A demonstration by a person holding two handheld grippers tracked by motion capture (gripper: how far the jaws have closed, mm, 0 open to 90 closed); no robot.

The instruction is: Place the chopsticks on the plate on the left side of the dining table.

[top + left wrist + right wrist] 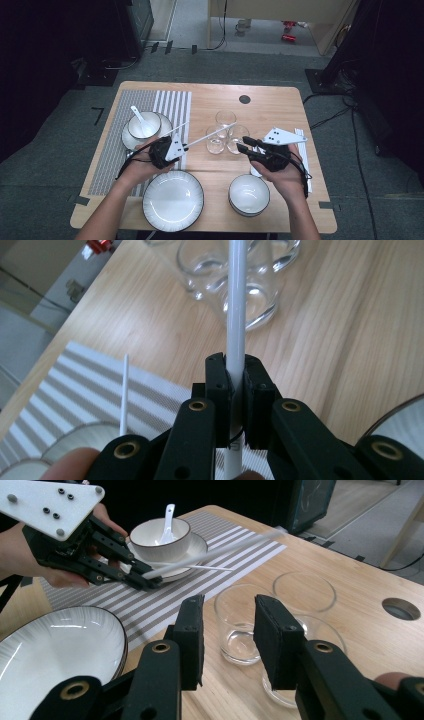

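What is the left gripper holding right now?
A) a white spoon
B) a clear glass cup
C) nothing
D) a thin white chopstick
D: the left gripper is shut on the thin white chopstick, which reaches out over the clear glass cups.

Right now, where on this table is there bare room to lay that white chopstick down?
Bare wood lies behind the glasses toward the round hole, and between the plate and the bowl. The striped mat is bare at its far end. Around the glasses and both grippers it is crowded.
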